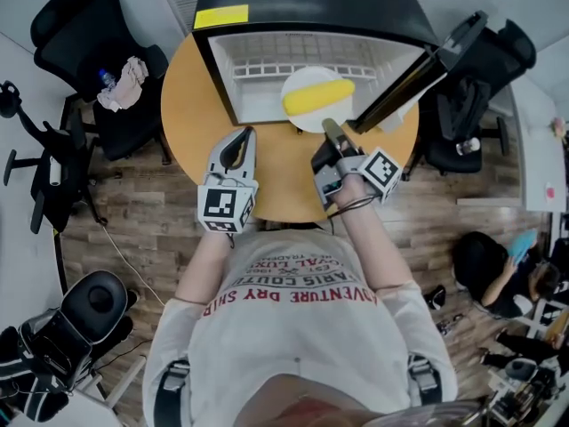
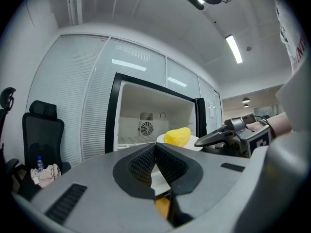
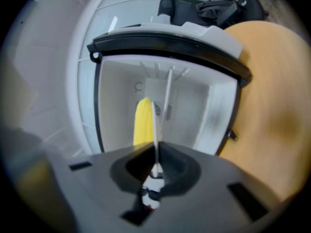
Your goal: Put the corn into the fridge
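Observation:
A yellow corn cob point(image 1: 318, 98) lies on a white plate point(image 1: 298, 80), held at the mouth of the open mini fridge point(image 1: 267, 69). My right gripper point(image 1: 331, 133) is shut on the plate's near rim. In the right gripper view the plate point(image 3: 155, 125) shows edge-on as a thin white line, with the corn point(image 3: 143, 123) to its left and the jaws point(image 3: 156, 161) pinched on it. My left gripper point(image 1: 238, 145) hovers over the table left of the plate, shut and empty. From the left gripper view point(image 2: 155, 152), the corn point(image 2: 177, 136) sits before the fridge's white interior.
The fridge stands on a round wooden table point(image 1: 187, 123), its black door point(image 1: 418, 69) swung open to the right. Black office chairs point(image 1: 84, 34) stand at the left, one bearing a cloth and a bottle. A person point(image 1: 498, 274) sits low at the right.

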Demonstrator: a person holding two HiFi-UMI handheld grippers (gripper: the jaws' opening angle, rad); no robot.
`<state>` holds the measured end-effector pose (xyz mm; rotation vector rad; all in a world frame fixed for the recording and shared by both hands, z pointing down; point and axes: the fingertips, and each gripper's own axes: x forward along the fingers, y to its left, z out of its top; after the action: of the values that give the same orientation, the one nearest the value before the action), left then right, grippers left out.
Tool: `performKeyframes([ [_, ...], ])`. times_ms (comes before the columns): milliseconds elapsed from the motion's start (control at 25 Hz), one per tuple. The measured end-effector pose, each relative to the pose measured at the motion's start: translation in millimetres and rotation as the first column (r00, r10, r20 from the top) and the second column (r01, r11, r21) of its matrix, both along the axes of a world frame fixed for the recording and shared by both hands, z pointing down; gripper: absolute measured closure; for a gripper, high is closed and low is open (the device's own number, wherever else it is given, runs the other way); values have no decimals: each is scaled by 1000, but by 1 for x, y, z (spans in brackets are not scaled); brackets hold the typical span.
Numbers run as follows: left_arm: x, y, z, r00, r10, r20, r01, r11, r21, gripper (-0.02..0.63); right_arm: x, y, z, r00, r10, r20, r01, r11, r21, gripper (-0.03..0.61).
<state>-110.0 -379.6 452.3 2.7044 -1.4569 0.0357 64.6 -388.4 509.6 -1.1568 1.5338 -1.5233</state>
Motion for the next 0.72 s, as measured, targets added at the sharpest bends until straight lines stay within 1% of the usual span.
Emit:
performKeyframes([
  [200,3,-16,-1,1000,-21,2,21,1000,-8,586,2,-23,-2,1000,1,1,-1,1000,-16,541],
  [400,13,-28,-5,999,-42,12,42,999,-2,584,5,-44,1,1000,-18,24,19,999,-41,541],
  [520,11,-35,-5,998,-47,30,47,999,8,586,0,-57,2,999,-21,46,23,999,-49,540],
  [720,6,-46,-3,996,-80,27,80,997,1,586,-4,-75,5,998,-34,48,37,997,-62,540],
])
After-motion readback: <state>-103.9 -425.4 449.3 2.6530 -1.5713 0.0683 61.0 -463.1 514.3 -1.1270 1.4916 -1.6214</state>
